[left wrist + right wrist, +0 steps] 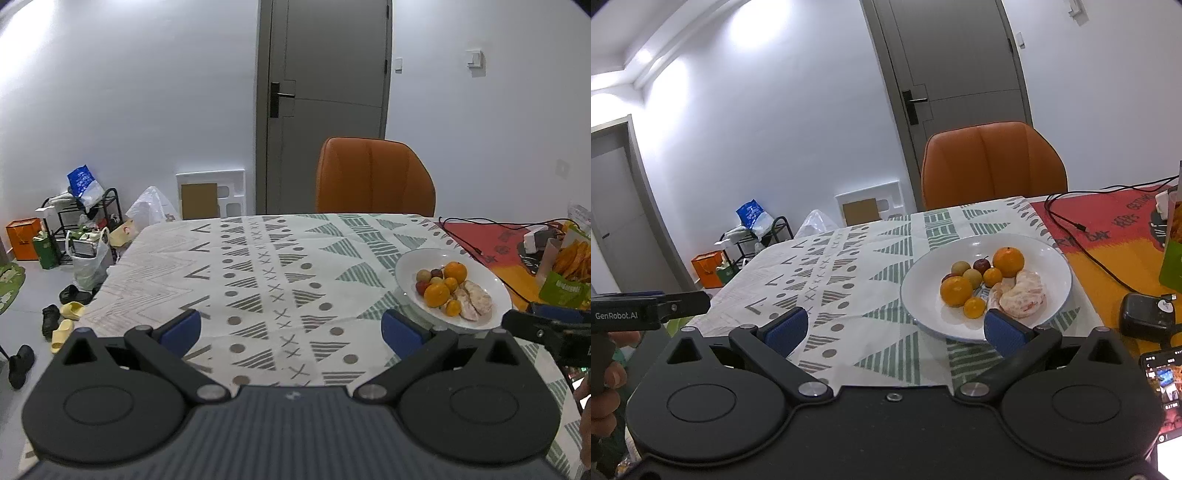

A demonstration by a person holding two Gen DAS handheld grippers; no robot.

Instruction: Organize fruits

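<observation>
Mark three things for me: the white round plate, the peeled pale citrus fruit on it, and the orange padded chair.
White round plate (1049, 254), right wrist view, bare far rim.
Peeled pale citrus fruit (1025, 297), right wrist view, middle of its segments.
Orange padded chair (373, 177), left wrist view, centre of backrest.

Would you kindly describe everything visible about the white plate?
The plate is round, white, glossy and shallow, likely ceramic. It sits flat on the patterned tablecloth, near the red mat. It holds two oranges, smaller orange fruits, small reddish and yellowish fruits, and a peeled citrus. Neither gripper touches it; the right gripper hovers open before it.
</observation>
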